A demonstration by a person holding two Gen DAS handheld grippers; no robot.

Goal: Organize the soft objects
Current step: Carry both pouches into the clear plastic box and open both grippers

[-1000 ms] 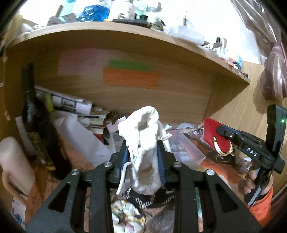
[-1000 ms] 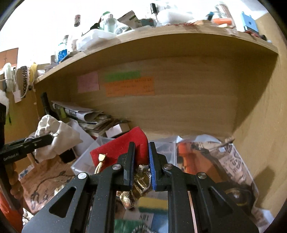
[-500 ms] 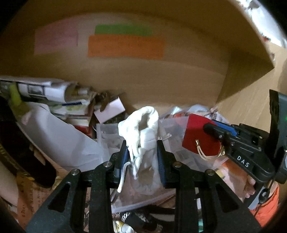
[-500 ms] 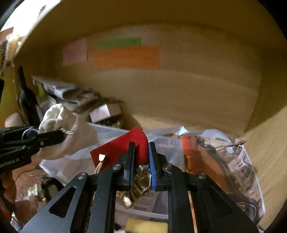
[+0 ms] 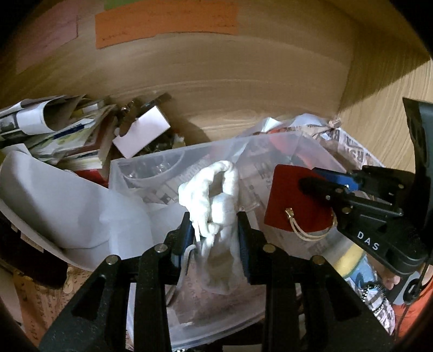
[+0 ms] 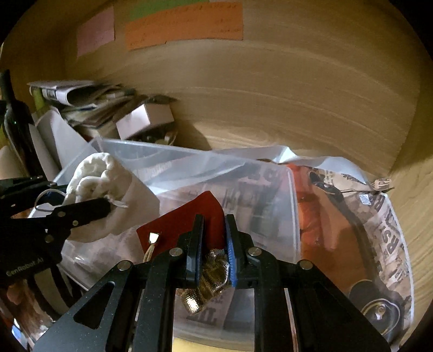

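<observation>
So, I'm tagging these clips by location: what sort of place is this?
Probably a cluttered wooden desk nook or shelf at home: sticky notes on the back panel, stacked papers, a clear plastic bin.

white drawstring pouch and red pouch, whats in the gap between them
No object sits between the white drawstring pouch and the red pouch. In the left wrist view the gap shows only the clear plastic bin beneath.
</observation>
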